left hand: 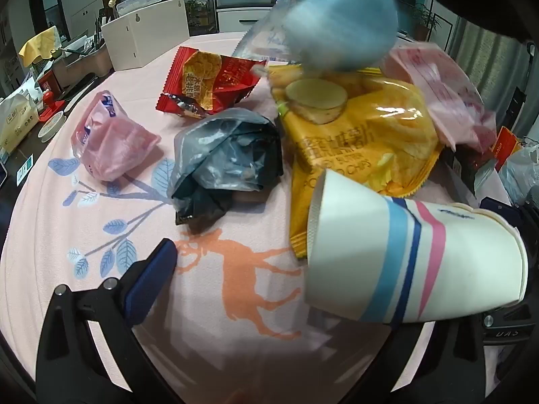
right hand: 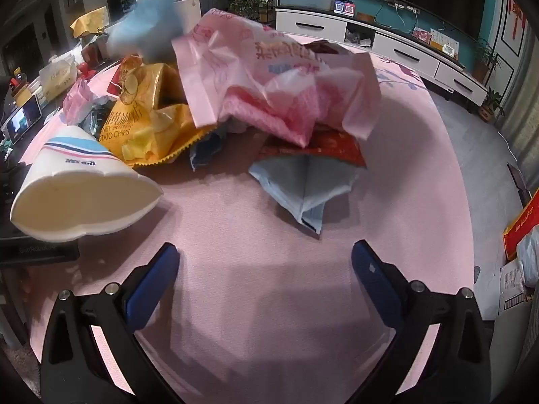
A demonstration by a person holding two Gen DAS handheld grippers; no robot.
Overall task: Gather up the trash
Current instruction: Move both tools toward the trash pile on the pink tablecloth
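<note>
Crumpled wrappers [left hand: 357,134], striped paper cup [left hand: 404,262], blurred blue bag, perhaps.

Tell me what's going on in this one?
A person with two handheld grippers faces a table under a pink cloth, littered with snack trash. Both the left gripper and right gripper are open and hold nothing. A striped paper cup lies on its side by the yellow potato chip bag; a large pink bag, a red wrapper and a crumpled grey-black bag lie around. A blurred blue object appears mid-air. Nothing is collected yet.
</note>
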